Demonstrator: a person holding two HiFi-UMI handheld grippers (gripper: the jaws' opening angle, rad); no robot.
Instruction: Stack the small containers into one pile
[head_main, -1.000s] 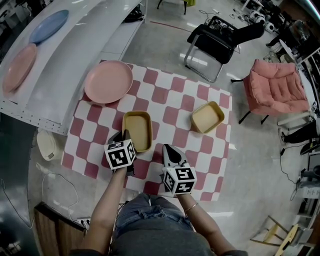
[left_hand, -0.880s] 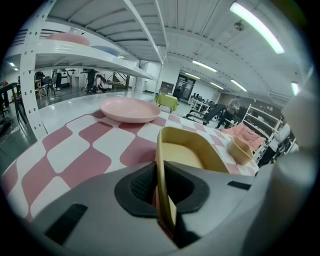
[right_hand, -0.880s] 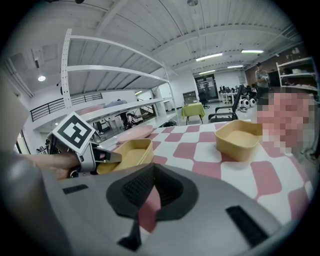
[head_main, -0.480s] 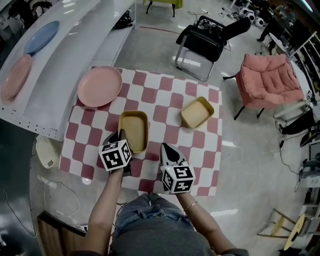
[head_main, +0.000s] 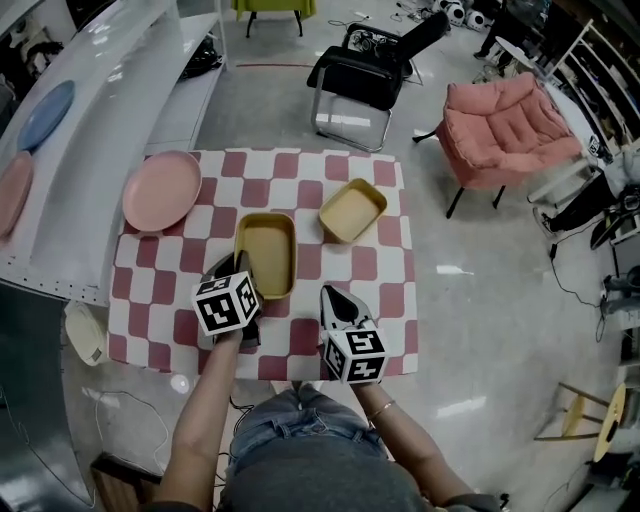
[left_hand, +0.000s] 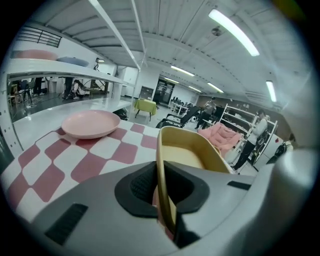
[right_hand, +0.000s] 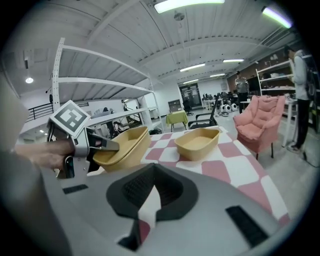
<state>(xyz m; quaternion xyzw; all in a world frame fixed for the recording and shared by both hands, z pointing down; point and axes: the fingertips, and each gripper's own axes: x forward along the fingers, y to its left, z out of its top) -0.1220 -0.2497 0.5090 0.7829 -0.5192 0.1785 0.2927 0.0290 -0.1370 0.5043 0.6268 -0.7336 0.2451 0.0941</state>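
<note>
Looking down, the left tool (head_main: 243, 268) pinched the near rim of the long yellow container (head_main: 266, 252) over the checkered table (head_main: 385, 290); the square container (head_main: 352, 210) sat apart. Left gripper view: jaws clamped that rim. Right gripper view: the right tool (right_hand: 150, 200) was closed, empty.

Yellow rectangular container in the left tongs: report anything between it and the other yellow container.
Nothing visible. The left tongs grip the yellow rectangular plastic container by its near rim; only bare red-and-white checked cloth lies between it and the squarer yellow plastic container. The round pink plate sits clear.
</note>
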